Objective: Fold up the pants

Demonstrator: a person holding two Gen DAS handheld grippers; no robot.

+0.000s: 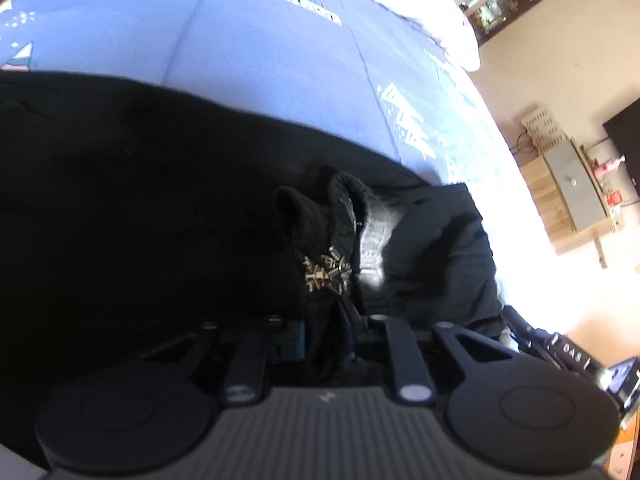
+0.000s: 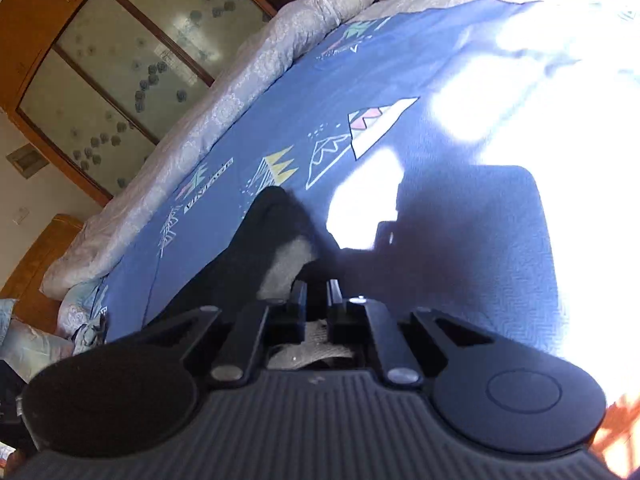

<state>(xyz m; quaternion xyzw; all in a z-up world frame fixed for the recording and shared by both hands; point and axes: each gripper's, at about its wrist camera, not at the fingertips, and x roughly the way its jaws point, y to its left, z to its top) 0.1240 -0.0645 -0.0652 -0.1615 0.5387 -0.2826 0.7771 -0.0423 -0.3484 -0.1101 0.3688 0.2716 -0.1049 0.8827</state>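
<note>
The black pants (image 1: pixel 140 200) lie spread on a blue patterned bed sheet (image 1: pixel 260 60). My left gripper (image 1: pixel 332 320) is shut on a bunched fold of the pants near a gold embroidered patch (image 1: pixel 324 274); a pale lining (image 1: pixel 372 240) shows beside it. In the right wrist view my right gripper (image 2: pixel 318 292) is shut on an edge of the pants (image 2: pixel 260 248), whose light inner lining (image 2: pixel 288 264) shows. That gripper is held just above the sheet (image 2: pixel 360 80).
A pale quilt (image 2: pixel 200 120) is rolled along the bed's far edge, with a wooden wardrobe with glass doors (image 2: pixel 120 60) behind it. Wooden furniture and a dark screen (image 1: pixel 624 140) stand past the bed's right edge. Strong sunlight washes out the sheet's right side.
</note>
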